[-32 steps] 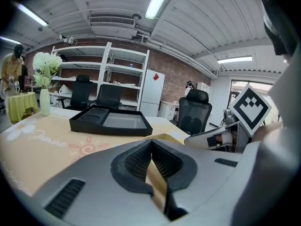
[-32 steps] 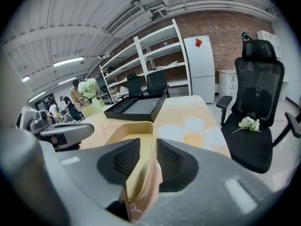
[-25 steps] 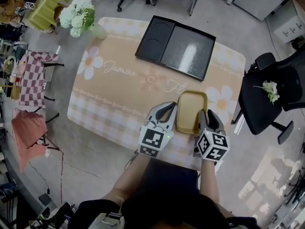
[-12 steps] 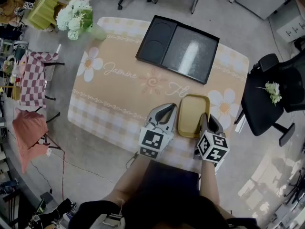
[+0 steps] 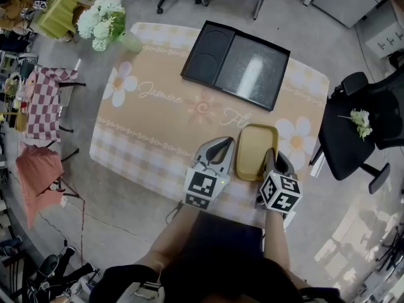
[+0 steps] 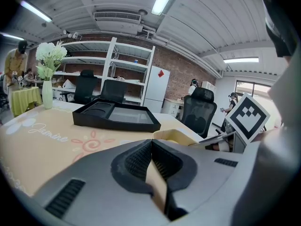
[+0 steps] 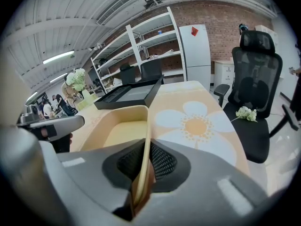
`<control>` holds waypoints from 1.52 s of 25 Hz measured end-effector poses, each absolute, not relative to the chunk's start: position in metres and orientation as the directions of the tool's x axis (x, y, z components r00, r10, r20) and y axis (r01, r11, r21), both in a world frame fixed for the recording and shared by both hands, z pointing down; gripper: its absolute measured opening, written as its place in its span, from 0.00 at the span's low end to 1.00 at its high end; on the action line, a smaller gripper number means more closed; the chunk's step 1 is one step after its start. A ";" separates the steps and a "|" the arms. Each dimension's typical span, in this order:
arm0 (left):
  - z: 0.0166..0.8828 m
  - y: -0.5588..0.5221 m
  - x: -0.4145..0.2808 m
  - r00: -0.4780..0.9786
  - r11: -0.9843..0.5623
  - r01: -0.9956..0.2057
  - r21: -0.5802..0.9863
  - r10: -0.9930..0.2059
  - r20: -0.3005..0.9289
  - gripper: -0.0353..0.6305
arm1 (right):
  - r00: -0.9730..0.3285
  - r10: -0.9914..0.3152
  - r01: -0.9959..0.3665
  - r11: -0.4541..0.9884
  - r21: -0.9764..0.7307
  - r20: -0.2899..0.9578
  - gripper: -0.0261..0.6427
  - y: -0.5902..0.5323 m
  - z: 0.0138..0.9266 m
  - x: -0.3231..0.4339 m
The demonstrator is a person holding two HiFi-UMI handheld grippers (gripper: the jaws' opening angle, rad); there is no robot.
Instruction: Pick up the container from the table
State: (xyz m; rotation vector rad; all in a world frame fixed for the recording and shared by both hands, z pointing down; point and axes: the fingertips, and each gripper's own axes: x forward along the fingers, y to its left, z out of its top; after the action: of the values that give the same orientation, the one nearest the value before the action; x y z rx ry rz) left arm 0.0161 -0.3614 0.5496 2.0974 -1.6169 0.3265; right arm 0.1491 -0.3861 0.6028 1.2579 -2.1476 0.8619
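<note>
Right gripper view: my right gripper (image 7: 146, 143), wide before, is closing on the container (image 7: 123, 125) rim at lower centre. My left gripper (image 6: 151, 141) is pressed together, empty.

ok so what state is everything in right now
yellow container: empty, flat on the table
right gripper: jaws closing, the yellow container's right wall between the pads
left gripper: shut, empty, beside the yellow container
black tray: empty, flat on the table
flower vase: upright
</note>
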 end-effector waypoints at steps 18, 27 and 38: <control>0.530 -0.345 0.021 0.316 -0.250 -0.946 0.206 -0.850 0.422 0.07 | -0.433 -0.633 -0.898 0.363 -0.247 0.641 0.06 -0.382 0.576 0.153; 0.513 -0.332 0.023 0.349 -0.287 -0.934 0.211 -0.858 0.376 0.07 | -0.402 -0.688 -0.914 0.341 -0.221 0.604 0.06 -0.371 0.553 0.156; 0.489 -0.312 0.026 0.382 -0.335 -0.922 0.193 -0.863 0.330 0.07 | -0.369 -0.746 -0.929 0.310 -0.201 0.554 0.06 -0.353 0.524 0.162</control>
State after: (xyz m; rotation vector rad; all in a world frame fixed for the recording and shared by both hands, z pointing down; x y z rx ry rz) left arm 0.0257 -0.3120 0.4891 2.3013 -1.5556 0.2383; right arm 0.1617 -0.3529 0.5237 1.4985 -2.2247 0.7071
